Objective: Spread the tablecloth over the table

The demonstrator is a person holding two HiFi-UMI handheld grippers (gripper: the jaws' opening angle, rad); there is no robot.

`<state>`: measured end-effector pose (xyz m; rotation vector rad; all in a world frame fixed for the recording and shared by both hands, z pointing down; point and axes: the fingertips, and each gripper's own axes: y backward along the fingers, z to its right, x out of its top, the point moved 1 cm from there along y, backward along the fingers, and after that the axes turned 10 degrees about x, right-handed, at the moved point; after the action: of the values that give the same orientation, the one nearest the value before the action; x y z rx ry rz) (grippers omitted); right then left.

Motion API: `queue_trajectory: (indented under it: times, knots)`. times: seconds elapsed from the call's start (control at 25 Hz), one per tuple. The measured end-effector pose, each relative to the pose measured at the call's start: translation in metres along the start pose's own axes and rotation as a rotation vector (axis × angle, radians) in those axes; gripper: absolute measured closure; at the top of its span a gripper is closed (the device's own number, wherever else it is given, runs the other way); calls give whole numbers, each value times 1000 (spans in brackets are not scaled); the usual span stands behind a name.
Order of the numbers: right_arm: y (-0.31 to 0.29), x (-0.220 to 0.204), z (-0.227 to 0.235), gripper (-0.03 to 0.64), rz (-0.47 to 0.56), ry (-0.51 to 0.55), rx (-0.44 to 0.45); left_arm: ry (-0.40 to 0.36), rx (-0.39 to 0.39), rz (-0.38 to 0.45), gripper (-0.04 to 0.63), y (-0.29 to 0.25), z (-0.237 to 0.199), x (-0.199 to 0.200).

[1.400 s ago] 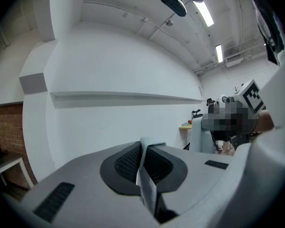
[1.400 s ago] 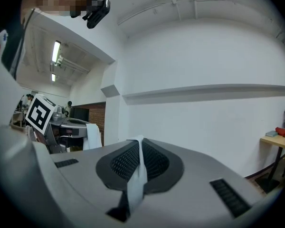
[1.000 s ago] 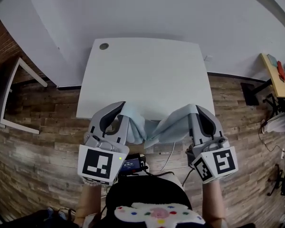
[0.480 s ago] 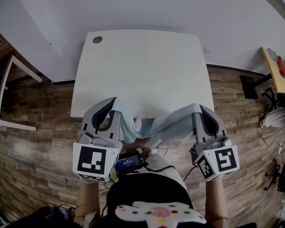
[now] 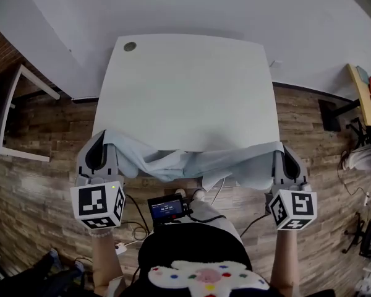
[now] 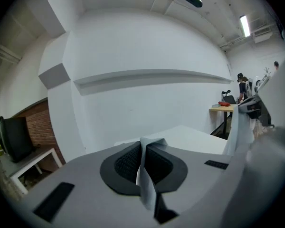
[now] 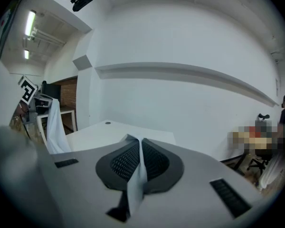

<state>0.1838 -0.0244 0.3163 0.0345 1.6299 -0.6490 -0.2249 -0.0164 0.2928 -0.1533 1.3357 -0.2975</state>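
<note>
A white square table (image 5: 185, 91) stands in front of me with a bare top. A pale blue tablecloth (image 5: 191, 163) hangs bunched along its near edge, stretched between my two grippers. My left gripper (image 5: 104, 138) is off the table's near left corner, shut on one end of the cloth. My right gripper (image 5: 283, 148) is off the near right corner, shut on the other end. In the left gripper view the jaws (image 6: 142, 148) pinch a fold of cloth (image 6: 146, 179). The right gripper view shows the same, jaws (image 7: 140, 147) pressed on a cloth strip (image 7: 135, 184).
A round cable hole (image 5: 130, 46) sits at the table's far left corner. A white frame table (image 5: 21, 119) stands on the wooden floor at left, a yellow table (image 5: 363, 94) at far right. A small screen device (image 5: 167, 208) hangs at my waist. White walls lie behind.
Both grippers have moved apart and down toward me, from near the middle of the near edge out to its corners. The cloth between them has been pulled out from a bunch into a long band.
</note>
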Motion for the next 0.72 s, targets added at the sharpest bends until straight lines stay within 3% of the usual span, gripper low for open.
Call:
queue_trajectory:
  times: [0.2, 0.32, 0.56, 0.72]
  knots:
    - [23, -35, 53, 583, -28, -16, -177, -10, 193, -53, 580, 0, -39, -25]
    - [36, -52, 84, 583, -79, 26, -268, 5, 285, -82, 580, 0, -62, -41]
    - [59, -71, 143, 583, -165, 92, -397, -7, 420, -130, 580, 2, -112, -63]
    - [67, -85, 175, 583, -205, 63, -463, -14, 492, -174, 580, 1, -141, -80]
